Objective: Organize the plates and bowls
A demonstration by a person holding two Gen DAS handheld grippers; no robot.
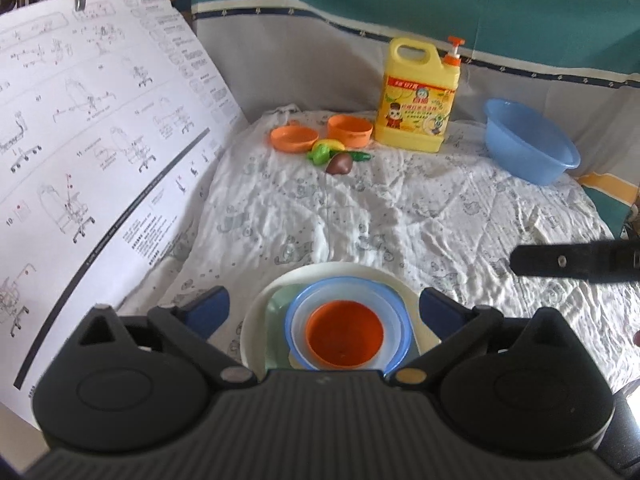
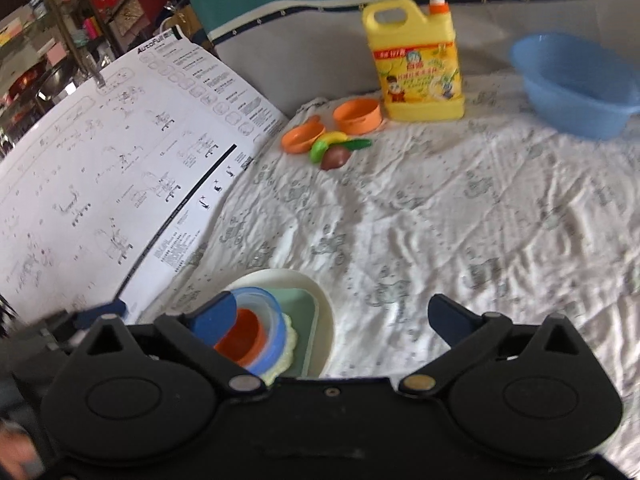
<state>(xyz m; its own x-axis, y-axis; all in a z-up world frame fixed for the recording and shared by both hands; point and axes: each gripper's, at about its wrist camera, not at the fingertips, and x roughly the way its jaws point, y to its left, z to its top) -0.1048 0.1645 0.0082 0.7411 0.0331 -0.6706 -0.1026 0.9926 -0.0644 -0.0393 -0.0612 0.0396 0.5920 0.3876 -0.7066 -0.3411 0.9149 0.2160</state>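
Wrinkled printed cloth covers the surface. Near edge: cream plate bearing a green tray, blue bowl, orange bowl nested. Left gripper and right gripper jaws spread wide, gripping nothing.

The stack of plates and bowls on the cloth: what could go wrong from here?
1. The stack sits off-centre: the green tray and bowls lie toward one side of the cream plate, so a nudge may shift them.
2. The left gripper, open, straddles the stack; moving sideways could clip it.
3. The wrinkled cloth gives uneven footing.
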